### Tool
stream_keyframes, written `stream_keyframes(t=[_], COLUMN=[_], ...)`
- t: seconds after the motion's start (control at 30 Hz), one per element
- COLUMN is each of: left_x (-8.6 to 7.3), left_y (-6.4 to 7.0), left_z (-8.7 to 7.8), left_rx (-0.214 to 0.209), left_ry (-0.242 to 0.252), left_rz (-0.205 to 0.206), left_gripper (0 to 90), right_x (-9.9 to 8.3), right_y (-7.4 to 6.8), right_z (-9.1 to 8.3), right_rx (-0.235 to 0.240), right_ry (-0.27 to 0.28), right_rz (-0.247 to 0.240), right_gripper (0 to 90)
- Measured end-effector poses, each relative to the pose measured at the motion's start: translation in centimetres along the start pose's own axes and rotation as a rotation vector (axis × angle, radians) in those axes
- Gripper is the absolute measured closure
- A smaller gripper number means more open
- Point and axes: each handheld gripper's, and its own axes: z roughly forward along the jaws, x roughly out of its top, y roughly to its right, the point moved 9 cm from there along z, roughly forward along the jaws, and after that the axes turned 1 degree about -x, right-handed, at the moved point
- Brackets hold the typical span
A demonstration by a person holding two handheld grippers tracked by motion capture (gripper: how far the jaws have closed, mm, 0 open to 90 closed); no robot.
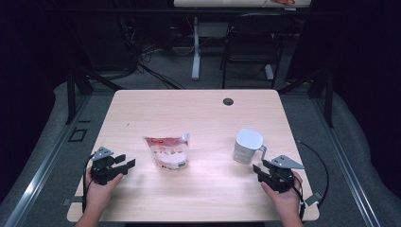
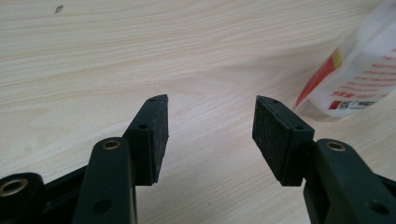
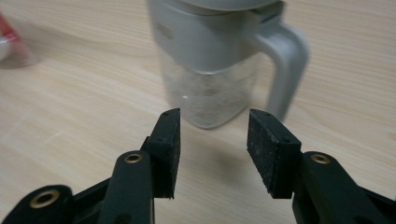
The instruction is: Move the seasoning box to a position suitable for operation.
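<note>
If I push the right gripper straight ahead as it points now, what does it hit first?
Most likely the jug: it stands upright directly ahead of the open right gripper, its handle just off to one side. The gap looks short, though depth is hard to judge.

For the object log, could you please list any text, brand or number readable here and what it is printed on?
None can be read.
Pouch: red print on its white face, too small in the high view; red lines in the left gripper view are blurred.
Jug: a small raised mark near its rim, blurred.

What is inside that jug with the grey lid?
Through the clear lower wall of the jug only a pale, frosty haze shows; nothing distinct. The grey lid covers the top, so the upper part stays hidden.
</note>
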Motion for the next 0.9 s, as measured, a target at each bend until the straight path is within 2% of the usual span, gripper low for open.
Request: stream_keyframes(t=[0.07, 0.17, 0.2, 0.3, 0.37, 0.47, 0.5, 0.57, 0.6, 0.7, 0.9], left_x=[-0.1, -0.3, -0.4, -0.7, -0.9, -0.8, -0.8, -0.8, -0.8, -0.8, -1.1], left_y=[-0.2, -0.3, -0.5, -0.6, -0.6, -0.6, -0.6, -0.5, -0.5, -0.5, -0.4], left_z=[0.1, -0.1, -0.2, -0.1, -0.3, -0.4, -0.5, -0.5, -0.5, -0.5, -0.5], left_rx=[0.010, -0.012, -0.005, 0.003, 0.006, 0.017, 0.031, 0.031, 0.032, 0.024, 0.005], left_ry=[-0.007, -0.029, -0.033, -0.036, -0.047, -0.036, -0.024, -0.024, -0.024, -0.030, -0.043], left_rz=[-0.009, -0.023, -0.034, -0.038, -0.024, -0.019, -0.016, -0.016, -0.018, -0.016, -0.012], left_gripper=[46.0, 46.7, 46.6, 46.6, 46.5, 46.0, 46.3, 46.3, 46.4, 46.5, 48.9], right_x=[0.0, 0.4, 0.5, 0.8, 1.0, 1.4, 1.7, 1.9, 2.2, 2.2, 2.3], right_y=[0.4, 1.2, 1.7, 2.1, 2.5, 3.0, 3.0, 3.2, 3.6, 3.9, 3.7], right_z=[0.0, 0.3, 0.6, 1.0, 1.3, 1.8, 2.1, 2.2, 2.3, 2.6, 3.4], right_rx=[-0.015, -0.033, -0.044, -0.058, -0.062, -0.078, -0.060, -0.062, -0.074, -0.082, -0.097], right_ry=[0.002, 0.028, 0.018, 0.026, 0.037, 0.040, 0.042, 0.050, 0.065, 0.056, 0.039], right_rz=[0.006, 0.045, 0.024, 0.021, 0.051, 0.056, 0.062, 0.058, 0.080, 0.083, 0.053], right_gripper=[53.0, 49.3, 49.2, 48.5, 48.5, 51.6, 56.9, 57.8, 58.0, 58.1, 65.7])
